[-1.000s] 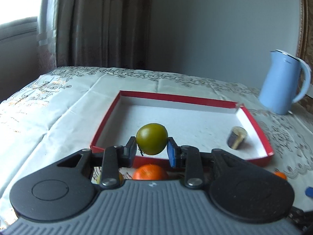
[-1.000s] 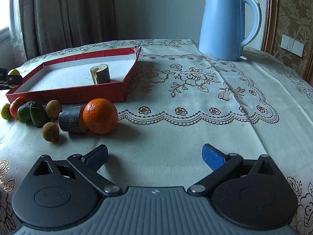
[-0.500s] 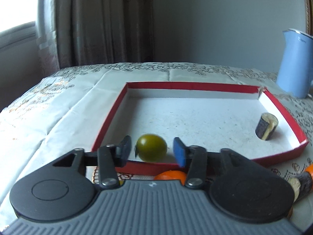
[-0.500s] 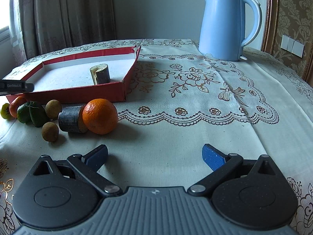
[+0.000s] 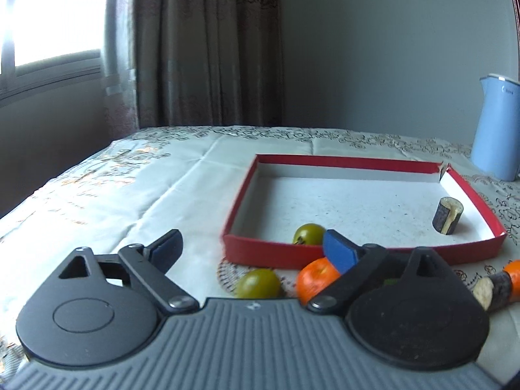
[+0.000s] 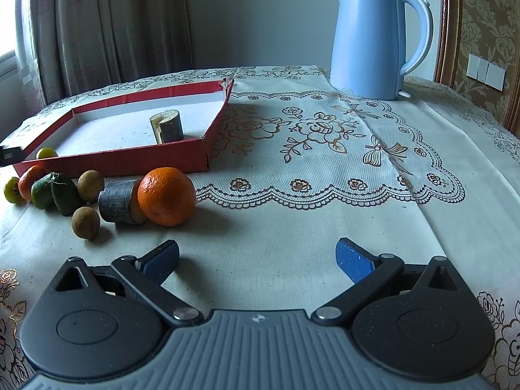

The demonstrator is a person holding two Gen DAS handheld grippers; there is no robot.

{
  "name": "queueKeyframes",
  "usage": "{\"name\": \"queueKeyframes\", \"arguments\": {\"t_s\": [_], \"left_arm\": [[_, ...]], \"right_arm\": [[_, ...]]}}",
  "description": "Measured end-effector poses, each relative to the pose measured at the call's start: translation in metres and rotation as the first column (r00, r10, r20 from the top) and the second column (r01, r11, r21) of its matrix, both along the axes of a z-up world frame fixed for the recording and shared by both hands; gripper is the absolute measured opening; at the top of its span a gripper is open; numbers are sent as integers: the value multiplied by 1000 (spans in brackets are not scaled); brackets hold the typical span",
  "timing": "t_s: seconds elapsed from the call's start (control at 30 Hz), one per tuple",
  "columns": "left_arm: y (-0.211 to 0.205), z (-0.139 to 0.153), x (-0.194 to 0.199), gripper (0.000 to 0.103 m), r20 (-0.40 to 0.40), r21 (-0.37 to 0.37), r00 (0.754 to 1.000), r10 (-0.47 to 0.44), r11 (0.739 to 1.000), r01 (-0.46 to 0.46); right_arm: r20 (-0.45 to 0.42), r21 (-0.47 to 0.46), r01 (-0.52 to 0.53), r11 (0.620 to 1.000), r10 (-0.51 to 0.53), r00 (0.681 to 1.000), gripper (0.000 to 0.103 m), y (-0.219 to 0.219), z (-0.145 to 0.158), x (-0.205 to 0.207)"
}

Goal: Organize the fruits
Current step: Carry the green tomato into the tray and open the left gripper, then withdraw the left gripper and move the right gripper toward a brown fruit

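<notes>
The left claw [image 5: 250,247] is being opened with nothing between its pads, while a green fruit [image 5: 308,234] is being kept inside the red tray [image 5: 357,165]; the right claw [image 6: 256,258] is being held released above the surface [image 6: 292,227].

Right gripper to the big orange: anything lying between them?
No. In the right wrist view, only bare tablecloth lies between the open right gripper and the big orange.

Bright light from the window [image 5: 48,16] glares white on your left. The room looks dim and grey. Your pictures bend at the edges.
</notes>
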State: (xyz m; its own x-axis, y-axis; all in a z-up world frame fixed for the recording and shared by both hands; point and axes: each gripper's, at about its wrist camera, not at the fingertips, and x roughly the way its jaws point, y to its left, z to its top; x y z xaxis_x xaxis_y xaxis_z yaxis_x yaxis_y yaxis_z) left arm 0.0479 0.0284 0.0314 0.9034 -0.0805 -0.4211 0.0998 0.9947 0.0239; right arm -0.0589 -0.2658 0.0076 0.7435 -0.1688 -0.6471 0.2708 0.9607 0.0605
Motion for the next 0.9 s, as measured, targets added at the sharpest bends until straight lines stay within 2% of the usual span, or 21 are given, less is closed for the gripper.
{"name": "queueKeyframes", "arguments": {"t_s": [0.17,0.37,0.43,0.53,0.63,0.7,0.83,0.9], "left_arm": [[38,4,-29,103,5,-24,999,33,999,-33],[64,-15,-32,103,-92,-39,993,76,996,-79],[67,-22,-26,103,-161,-46,985,67,996,-75],[65,-25,-24,103,-180,-29,981,68,997,-75],[57,-28,-22,103,-198,17,979,47,999,-45],[52,-30,-21,103,-208,50,977,48,998,-38],[52,-31,-23,103,-203,60,978,46,998,-34],[53,-31,-22,103,-206,57,978,45,998,-34]], "right_arm": [[1,1,0,1000,0,1000,103,0,0,0],[45,55,-42,998,40,998,103,-4,1,-5],[92,85,-74,994,66,994,103,-5,3,-11],[191,65,-146,987,131,973,103,5,10,-25],[225,34,-257,966,243,944,103,29,16,-32],[226,-19,-328,944,324,919,103,50,17,-32],[182,-120,-404,907,421,889,101,84,17,-20],[151,-107,-438,893,450,880,89,92,16,-11]]}}
